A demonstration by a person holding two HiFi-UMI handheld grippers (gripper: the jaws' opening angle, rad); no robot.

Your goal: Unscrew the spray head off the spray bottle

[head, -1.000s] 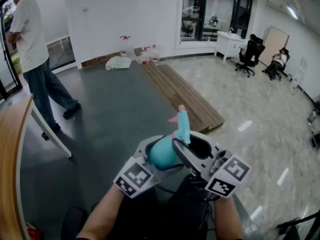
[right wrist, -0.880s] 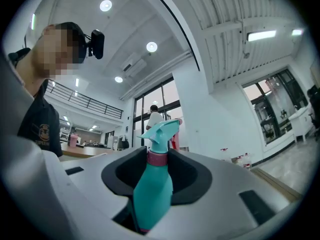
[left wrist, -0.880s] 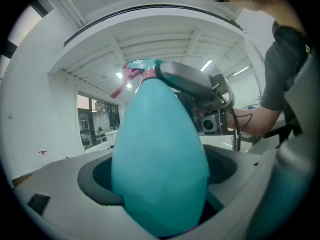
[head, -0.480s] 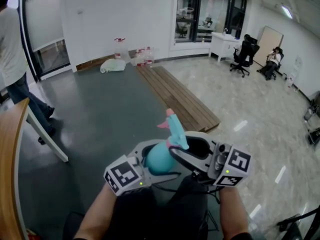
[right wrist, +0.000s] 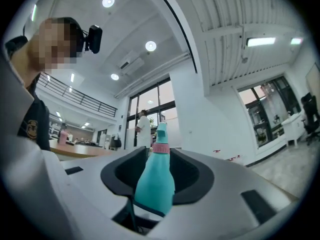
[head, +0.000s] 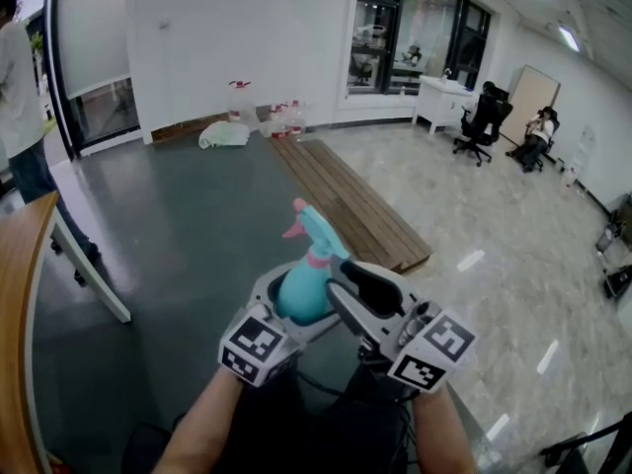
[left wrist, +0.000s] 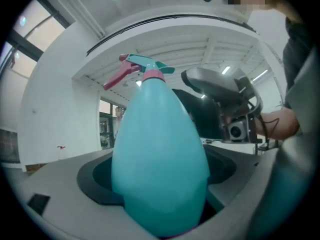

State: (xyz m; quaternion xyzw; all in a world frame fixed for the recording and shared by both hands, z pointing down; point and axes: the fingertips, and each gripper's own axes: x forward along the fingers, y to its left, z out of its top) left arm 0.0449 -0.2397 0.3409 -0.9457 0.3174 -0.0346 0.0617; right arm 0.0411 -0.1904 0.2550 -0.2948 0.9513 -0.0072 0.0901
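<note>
Clamping spray bottle (head: 299, 292) in left gripper (left wrist: 160, 176), spray head (head: 310, 227) screwed on, right gripper (right wrist: 160, 176) jaws just opening wide, bottle loose between them

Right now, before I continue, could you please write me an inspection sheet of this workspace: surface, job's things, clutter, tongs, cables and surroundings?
Surface: none under the work; the spray bottle is held in the air over the dark floor; a wooden table edge is at left.
Job's things: teal bottle; the spray head with pink trigger sits on its neck.
Clutter: wooden boards on the floor; white bag and plastic bottles by the wall.
Grippers: left tongs shut on the bottle's body; right tongs open, just been opening, bottle between them, not pressed.
Cables: thin black cables by the right tongs.
Surroundings: person standing at left; seated people far right.
</note>
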